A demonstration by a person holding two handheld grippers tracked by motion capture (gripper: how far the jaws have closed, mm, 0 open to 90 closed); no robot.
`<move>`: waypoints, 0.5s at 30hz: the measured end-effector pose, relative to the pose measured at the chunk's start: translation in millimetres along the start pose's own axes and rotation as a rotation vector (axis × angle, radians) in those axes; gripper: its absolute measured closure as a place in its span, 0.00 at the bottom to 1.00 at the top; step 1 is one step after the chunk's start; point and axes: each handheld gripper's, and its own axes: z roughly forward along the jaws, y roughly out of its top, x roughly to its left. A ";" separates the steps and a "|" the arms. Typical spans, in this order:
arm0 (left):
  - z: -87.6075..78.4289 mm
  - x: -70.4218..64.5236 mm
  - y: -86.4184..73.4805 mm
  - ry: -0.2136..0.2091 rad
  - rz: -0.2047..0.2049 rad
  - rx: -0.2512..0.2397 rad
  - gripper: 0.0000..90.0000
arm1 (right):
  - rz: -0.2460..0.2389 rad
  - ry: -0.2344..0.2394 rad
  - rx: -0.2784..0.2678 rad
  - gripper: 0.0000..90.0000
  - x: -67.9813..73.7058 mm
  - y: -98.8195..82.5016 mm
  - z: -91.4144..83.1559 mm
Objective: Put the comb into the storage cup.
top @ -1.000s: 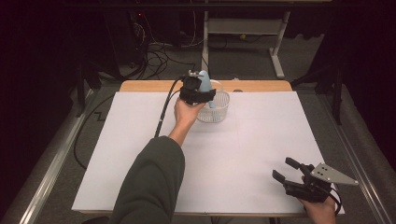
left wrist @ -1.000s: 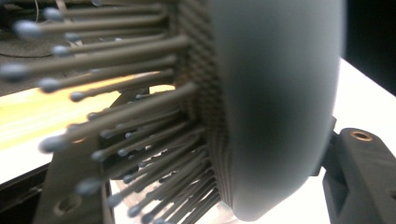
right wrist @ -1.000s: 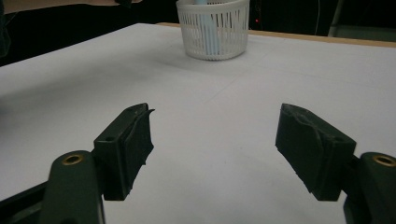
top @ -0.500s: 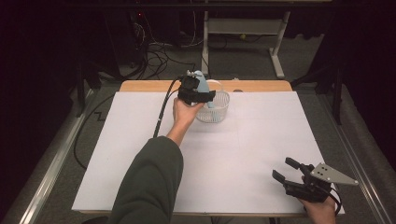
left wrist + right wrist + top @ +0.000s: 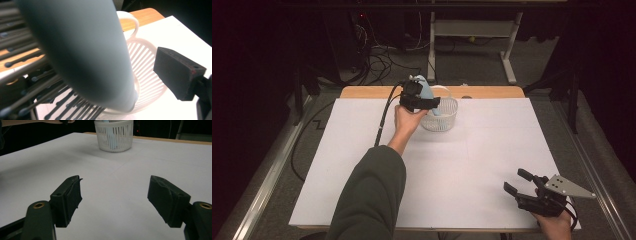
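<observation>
A light-blue hairbrush [image 5: 421, 86] stands tilted in a white slatted basket [image 5: 447, 120] at the table's far middle. Its handle end rests inside the basket. My left gripper [image 5: 428, 102] hovers at the basket's left rim around the brush. Its jaws have just been opening; the brush [image 5: 82, 50] is between them, and the right pad [image 5: 178, 72] stands clear of it. The left jaw is hidden behind the brush. My right gripper [image 5: 518, 181] rests open at the near right corner, nothing between its fingers [image 5: 115, 195].
The table wears a white sheet [image 5: 462, 165] with a wooden strip [image 5: 492, 92] along its far edge. The basket [image 5: 113, 135] sits far ahead in the right gripper view. A black cable [image 5: 384, 120] trails from the left gripper. Desk legs and cables stand on the floor behind.
The left hand and the brush's top have shifted slightly left over the basket. The right gripper has not moved.
</observation>
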 end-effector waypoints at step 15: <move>-2.1 8.9 -2.6 0.035 -0.013 0.017 0.14 | -0.001 -0.001 0.000 0.30 -0.1 0.0 -0.5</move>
